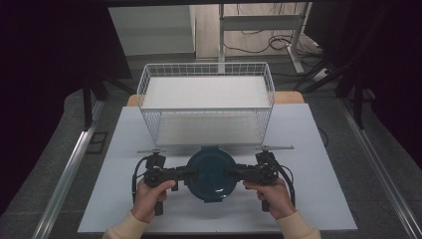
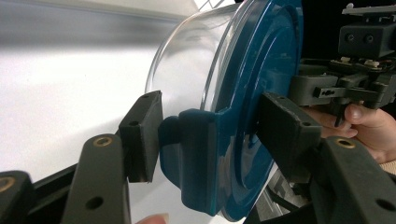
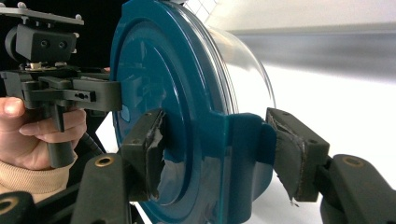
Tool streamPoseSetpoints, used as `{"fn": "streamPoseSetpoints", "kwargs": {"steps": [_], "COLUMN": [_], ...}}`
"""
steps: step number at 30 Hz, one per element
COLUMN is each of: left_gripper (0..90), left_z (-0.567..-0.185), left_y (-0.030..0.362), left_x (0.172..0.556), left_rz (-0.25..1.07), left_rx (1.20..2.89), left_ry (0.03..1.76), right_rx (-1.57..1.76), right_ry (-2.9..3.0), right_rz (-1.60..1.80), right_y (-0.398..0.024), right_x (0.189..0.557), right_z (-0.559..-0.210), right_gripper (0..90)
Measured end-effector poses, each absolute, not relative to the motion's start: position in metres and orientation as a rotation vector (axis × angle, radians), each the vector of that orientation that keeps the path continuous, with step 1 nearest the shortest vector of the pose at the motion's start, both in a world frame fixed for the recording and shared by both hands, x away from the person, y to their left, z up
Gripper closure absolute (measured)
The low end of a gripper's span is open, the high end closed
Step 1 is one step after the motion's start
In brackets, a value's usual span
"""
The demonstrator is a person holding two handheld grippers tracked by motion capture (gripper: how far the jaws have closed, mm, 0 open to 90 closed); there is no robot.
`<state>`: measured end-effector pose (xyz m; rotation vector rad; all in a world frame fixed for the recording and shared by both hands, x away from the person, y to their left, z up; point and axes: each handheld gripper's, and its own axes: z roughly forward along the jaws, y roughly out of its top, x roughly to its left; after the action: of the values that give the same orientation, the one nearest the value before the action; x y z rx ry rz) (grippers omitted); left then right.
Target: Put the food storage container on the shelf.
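Note:
A round clear container with a dark blue lid (image 1: 210,172) hangs between my two grippers, just in front of the basket. My left gripper (image 1: 191,173) holds its left edge and my right gripper (image 1: 230,173) its right edge. In the left gripper view, the left gripper (image 2: 212,140) has one pad on a blue clip tab and the other on the lid's top (image 2: 261,70); the clear body (image 2: 187,65) shows behind. In the right gripper view, the right gripper (image 3: 219,149) clamps the opposite clip tab and the lid (image 3: 159,70) in the same way.
A white wire basket (image 1: 206,110) with a white floor stands on the far half of the white table board (image 1: 308,199), close behind the container. Dark curtains flank the table. Desk legs and cables lie on the floor beyond.

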<state>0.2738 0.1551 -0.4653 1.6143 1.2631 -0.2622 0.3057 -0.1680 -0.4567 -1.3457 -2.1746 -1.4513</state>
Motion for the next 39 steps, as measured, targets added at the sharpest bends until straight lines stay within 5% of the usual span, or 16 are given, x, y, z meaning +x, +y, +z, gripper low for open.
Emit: {"fn": "streamPoseSetpoints", "kwargs": {"steps": [39], "left_gripper": [41.6], "left_z": [-0.370], "left_y": [0.165], "left_x": [0.329], "left_rz": [-0.176], "left_rx": [1.604], "left_ry": [1.163], "right_rx": [-1.307], "right_ry": [-2.236], "right_rz": [-1.594], "right_y": [-0.159], "right_x": [0.352], "right_z": [-0.359], "right_gripper": [40.3]}}
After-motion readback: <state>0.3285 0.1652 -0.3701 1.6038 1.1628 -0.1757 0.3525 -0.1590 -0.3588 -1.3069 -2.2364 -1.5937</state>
